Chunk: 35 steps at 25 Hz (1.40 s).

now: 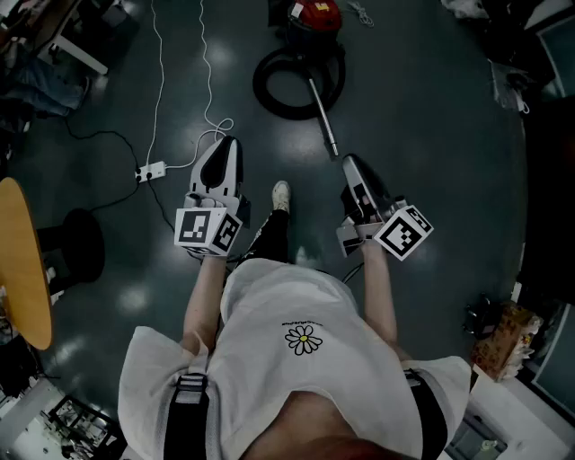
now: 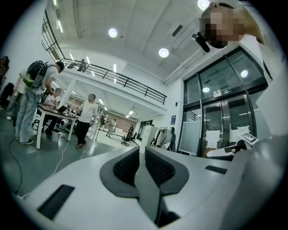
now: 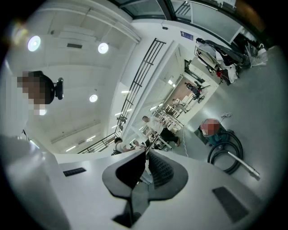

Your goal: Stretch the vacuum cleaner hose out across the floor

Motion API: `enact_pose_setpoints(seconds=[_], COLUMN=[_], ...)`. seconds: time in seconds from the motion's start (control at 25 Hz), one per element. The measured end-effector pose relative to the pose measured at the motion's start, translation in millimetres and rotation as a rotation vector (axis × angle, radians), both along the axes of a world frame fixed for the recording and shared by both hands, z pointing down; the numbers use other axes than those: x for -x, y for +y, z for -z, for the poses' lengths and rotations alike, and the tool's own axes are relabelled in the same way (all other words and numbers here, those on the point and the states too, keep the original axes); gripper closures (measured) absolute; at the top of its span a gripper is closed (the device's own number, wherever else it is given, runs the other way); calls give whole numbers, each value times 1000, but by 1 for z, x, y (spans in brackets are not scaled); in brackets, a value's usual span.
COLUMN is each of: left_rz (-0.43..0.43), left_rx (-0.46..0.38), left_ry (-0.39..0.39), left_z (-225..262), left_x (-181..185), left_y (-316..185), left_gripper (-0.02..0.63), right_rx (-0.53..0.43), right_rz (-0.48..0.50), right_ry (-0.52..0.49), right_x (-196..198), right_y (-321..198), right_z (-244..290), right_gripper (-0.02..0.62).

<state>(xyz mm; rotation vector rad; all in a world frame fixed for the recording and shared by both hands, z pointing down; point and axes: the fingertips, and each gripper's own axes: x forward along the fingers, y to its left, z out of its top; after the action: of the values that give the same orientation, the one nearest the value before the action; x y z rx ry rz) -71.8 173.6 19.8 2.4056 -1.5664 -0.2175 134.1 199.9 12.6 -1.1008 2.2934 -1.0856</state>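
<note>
A red vacuum cleaner (image 1: pixel 316 13) stands on the dark floor at the top of the head view. Its black hose (image 1: pixel 269 90) lies coiled in a loop in front of it, with the metal wand (image 1: pixel 324 121) running out toward me. My left gripper (image 1: pixel 228 142) and right gripper (image 1: pixel 349 162) are held in the air short of the coil, both shut with nothing between their jaws. The right gripper (image 3: pixel 146 152) points up and past the vacuum cleaner (image 3: pixel 210 128) and coiled hose (image 3: pixel 225 155) at its lower right. The left gripper (image 2: pixel 141 150) faces the hall, away from the hose.
A white power strip (image 1: pixel 151 169) with white cables lies on the floor left of my left gripper. A round wooden table (image 1: pixel 22 260) and a black stool (image 1: pixel 76 243) stand at the left. People stand at tables (image 2: pixel 54 110) across the hall. Clutter lines the right wall (image 1: pixel 503 332).
</note>
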Motion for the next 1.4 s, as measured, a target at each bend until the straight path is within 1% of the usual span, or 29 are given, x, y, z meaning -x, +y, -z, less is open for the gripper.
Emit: enact_pose_setpoints(seconds=[0.08, 0.2, 0.28, 0.36, 0.48, 0.52, 0.64, 0.68, 0.72, 0.8, 0.88, 0.96, 1.0, 1.04, 1.12, 1.2, 1.28, 1.4], left_rz=[3, -8, -18, -31, -45, -48, -65, -76, -89, -113, -135, -159, -176, -196, -243, -283, -313, -355], left_rx=[-3, -7, -9, 1, 25, 33, 69, 92, 114, 133, 123, 131, 148, 169, 219, 260, 276, 239], left_ry=[0, 10, 4, -4, -10, -6, 2, -3, -9, -30, -71, -109, -124, -137, -158, -173, -185, -213], left_z=[0, 5, 10, 11, 4, 0, -18, -26, -33, -38, -39, -56, -75, -101, -176, -274, -383, -543], left_x=[4, 6, 0, -11, -29, -34, -51, -58, -66, -82, -91, -99, -103, -106, -108, -107, -109, -107], left_y=[-56, -135, -182, -220, -268, -283, -331, -347, -364, -399, -431, -460, -473, -485, -508, -527, -546, -577], left_gripper=[549, 507, 503, 503, 503, 503, 503, 479, 423, 396, 394, 394, 394, 394, 394, 394, 394, 395], right_rx=[-15, -41, -38, -1, 108, 128, 130, 126, 121, 116, 134, 171, 195, 223, 280, 328, 377, 423], right_rz=[-6, -8, -15, -34, -105, -111, -64, -33, 2, 68, 119, 166, 186, 204, 246, 294, 329, 346], right_ry=[8, 44, 56, 80, 199, 218, 202, 211, 234, 290, 348, 428, 470, 508, 569, 623, 665, 692], right_x=[4, 5, -2, -16, -44, -50, -55, -55, -55, -55, -53, -53, -54, -56, -56, -57, -66, -78], right_y=[-51, -119, -159, -193, -243, -260, -315, -331, -348, -383, -418, -447, -460, -473, -492, -505, -517, -539], right_z=[7, 16, 16, 7, -24, -33, -50, -55, -58, -64, -76, -105, -128, -157, -235, -337, -453, -627], right_gripper=[583, 584, 584, 583, 584, 584, 584, 584, 583, 583, 576, 520, 504, 501, 489, 489, 489, 489])
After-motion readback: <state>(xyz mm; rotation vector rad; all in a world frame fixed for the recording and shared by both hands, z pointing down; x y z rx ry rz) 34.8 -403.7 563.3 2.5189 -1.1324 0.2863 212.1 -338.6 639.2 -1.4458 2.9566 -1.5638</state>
